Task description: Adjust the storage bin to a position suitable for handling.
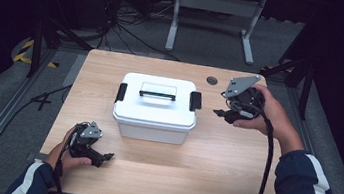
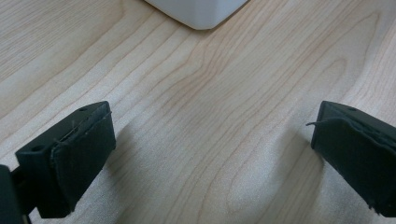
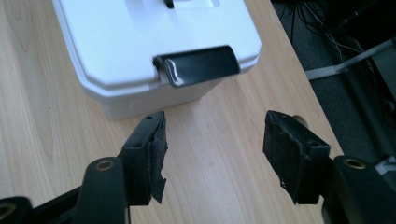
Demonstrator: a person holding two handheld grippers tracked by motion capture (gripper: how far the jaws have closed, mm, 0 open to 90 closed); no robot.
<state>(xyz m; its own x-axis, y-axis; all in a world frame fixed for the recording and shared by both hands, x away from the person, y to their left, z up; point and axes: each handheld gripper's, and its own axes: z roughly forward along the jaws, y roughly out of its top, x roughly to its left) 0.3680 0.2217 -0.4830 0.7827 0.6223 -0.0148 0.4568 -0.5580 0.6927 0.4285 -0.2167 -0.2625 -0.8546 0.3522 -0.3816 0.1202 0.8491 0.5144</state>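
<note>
The right gripper (image 3: pixel 212 154) has its two black jaws spread well apart with nothing between them but bare wood. Its foam pads (image 3: pixel 159 149) are frayed at the edges. Just ahead of the jaws, close but apart from them, sits the white storage box (image 3: pixel 140 51), its near end facing the gripper. The black latch (image 3: pixel 198 65) on that end lies roughly in line with the gap between the jaws, a little above and beyond the tips. In the high view the right gripper (image 1: pixel 222 112) is held in the person's right hand (image 1: pixel 271 115) above the table, just to the right of the box's right-hand latch (image 1: pixel 195 101), its jaws pointing left toward it.

The left gripper (image 2: pixel 212 140) also has its jaws wide apart, empty, over bare tabletop. A lower corner of the box (image 2: pixel 201 14) shows beyond the jaws, well clear of them. From above, the left gripper (image 1: pixel 106 158) rests low near the table's front-left, held in the left hand (image 1: pixel 69 156), jaws pointing right; the box (image 1: pixel 155 107) stands up and to its right, near but not touching.

The box sits closed at the middle of the wooden table (image 1: pixel 211 167), lid on, with a clear carry handle (image 1: pixel 158 91) on top and a black latch (image 1: pixel 120 92) at its left end too.
</note>
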